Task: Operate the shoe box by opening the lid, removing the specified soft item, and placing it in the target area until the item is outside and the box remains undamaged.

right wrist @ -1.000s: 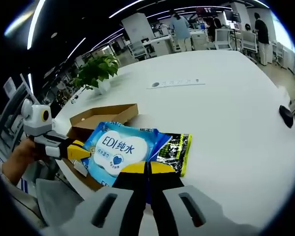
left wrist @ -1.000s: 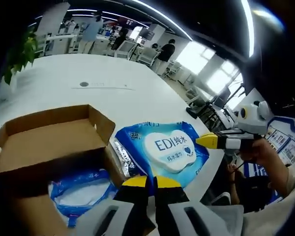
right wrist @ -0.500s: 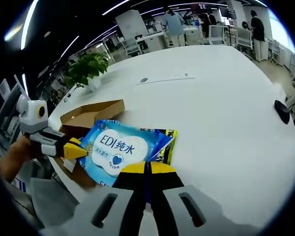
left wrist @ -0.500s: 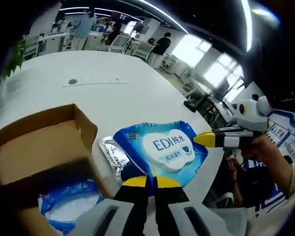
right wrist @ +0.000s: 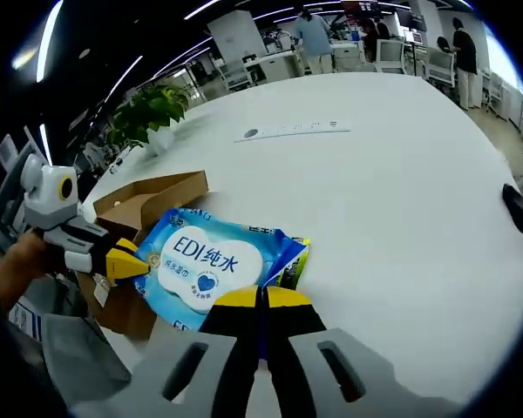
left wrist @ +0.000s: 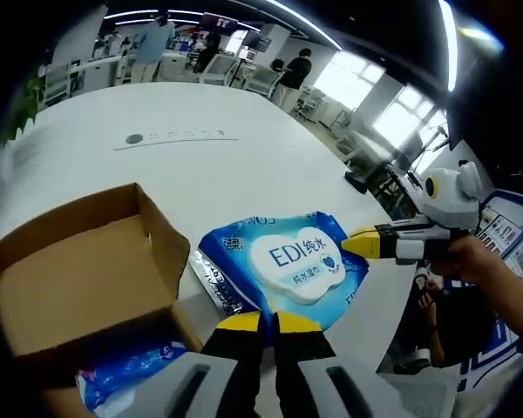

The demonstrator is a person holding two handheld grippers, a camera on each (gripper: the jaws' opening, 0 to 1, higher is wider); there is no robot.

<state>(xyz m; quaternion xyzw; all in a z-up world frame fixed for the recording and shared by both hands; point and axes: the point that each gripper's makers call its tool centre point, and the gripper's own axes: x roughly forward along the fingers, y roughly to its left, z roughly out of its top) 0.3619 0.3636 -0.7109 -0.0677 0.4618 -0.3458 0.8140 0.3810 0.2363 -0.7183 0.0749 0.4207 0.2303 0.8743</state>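
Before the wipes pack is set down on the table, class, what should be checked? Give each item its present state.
1. Left claw shut on the wipes pack: ok.
2. Right claw shut on the same pack at another edge: ok.
3. Pack outside the cardboard box: ok.
4. Box lid open, box not visibly torn: ok.
5. Bare white table beyond the pack for setting it down: ok.
6. Second blue pack still in the box, whether it stays: cannot tell.
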